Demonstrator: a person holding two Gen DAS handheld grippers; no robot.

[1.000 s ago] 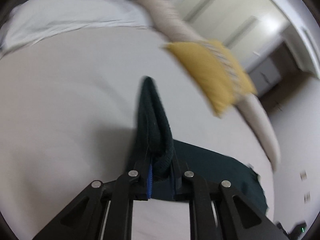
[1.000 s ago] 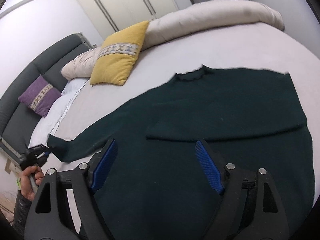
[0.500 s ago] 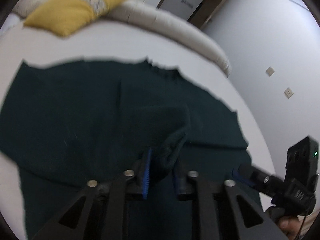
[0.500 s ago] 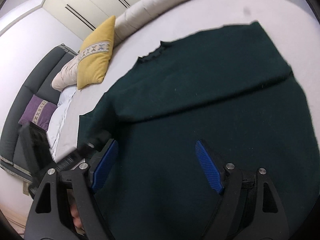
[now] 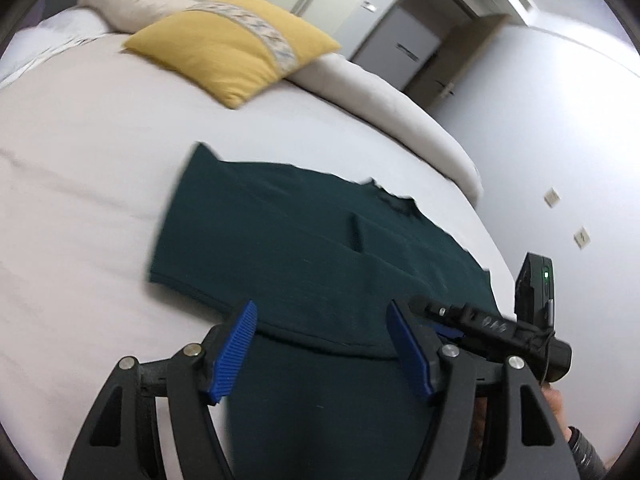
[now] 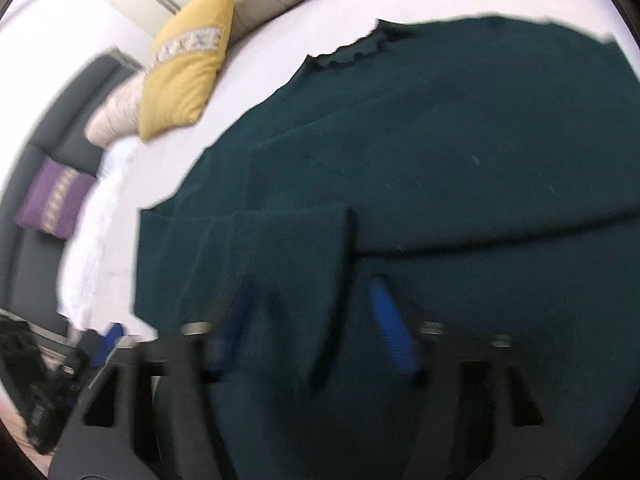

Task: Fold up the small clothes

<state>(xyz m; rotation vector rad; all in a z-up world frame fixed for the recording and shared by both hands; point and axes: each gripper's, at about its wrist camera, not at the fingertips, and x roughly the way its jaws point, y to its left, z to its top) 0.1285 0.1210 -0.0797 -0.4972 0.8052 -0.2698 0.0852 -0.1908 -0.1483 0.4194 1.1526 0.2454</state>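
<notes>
A: Nearest item: left gripper (image 5: 320, 350), jaws opening, nothing between the pads; sweater (image 5: 320, 248) lies under it, not gripped.

B: Next: right gripper (image 6: 312, 336), blurred, jaws closing over the cloth. Whether the pads already press a fold I cannot tell.

A: Sweater: dark green, flat on the bed (image 5: 80, 184), both sleeves folded across the body, collar at the far edge.

B: Risk, my reading: right jaws may pinch only the top layer, so a lift drags the folded sleeve (image 6: 280, 248) out of place.

A: Second risk: the two grippers sit close together; a sideways move could knock one into the other and rumple the fold.

B: Farthest: yellow pillow (image 5: 232, 44) and bolster (image 5: 380, 96), well apart from the sweater.
</notes>
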